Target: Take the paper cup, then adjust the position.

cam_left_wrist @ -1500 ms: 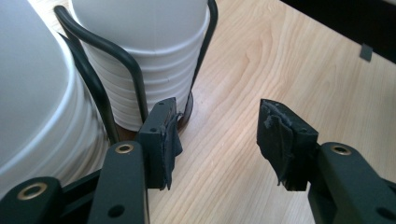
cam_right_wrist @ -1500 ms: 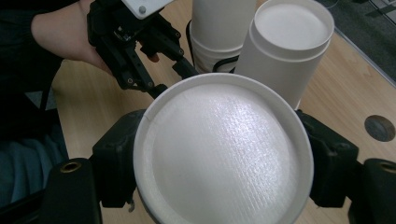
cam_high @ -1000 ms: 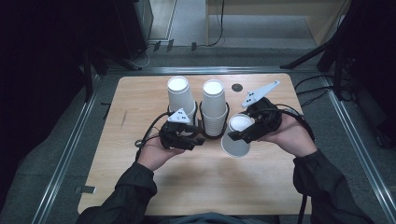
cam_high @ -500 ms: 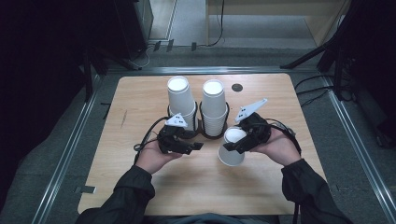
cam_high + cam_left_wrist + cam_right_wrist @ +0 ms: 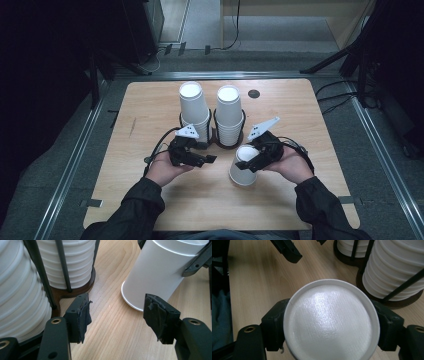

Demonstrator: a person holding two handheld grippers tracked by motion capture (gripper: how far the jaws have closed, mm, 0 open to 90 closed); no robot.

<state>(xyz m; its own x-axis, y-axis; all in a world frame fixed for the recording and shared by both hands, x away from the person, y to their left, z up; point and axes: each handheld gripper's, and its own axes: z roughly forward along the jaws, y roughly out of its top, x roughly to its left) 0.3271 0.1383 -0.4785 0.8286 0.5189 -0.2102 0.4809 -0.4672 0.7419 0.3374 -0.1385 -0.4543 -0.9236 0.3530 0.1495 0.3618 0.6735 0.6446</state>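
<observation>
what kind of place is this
Likely a lab or recording studio, not a kitchen: a bare wooden table on grey carpet, metal floor rails, trailing cables and dark stands around stacked paper cups.

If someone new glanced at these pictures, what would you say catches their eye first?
Probably the single white paper cup, held upside down and tilted in the right gripper at the middle of the light wooden table. Behind it stand two tall stacks of white paper cups in black wire holders. The left gripper hovers open and holds nothing beside them.
</observation>
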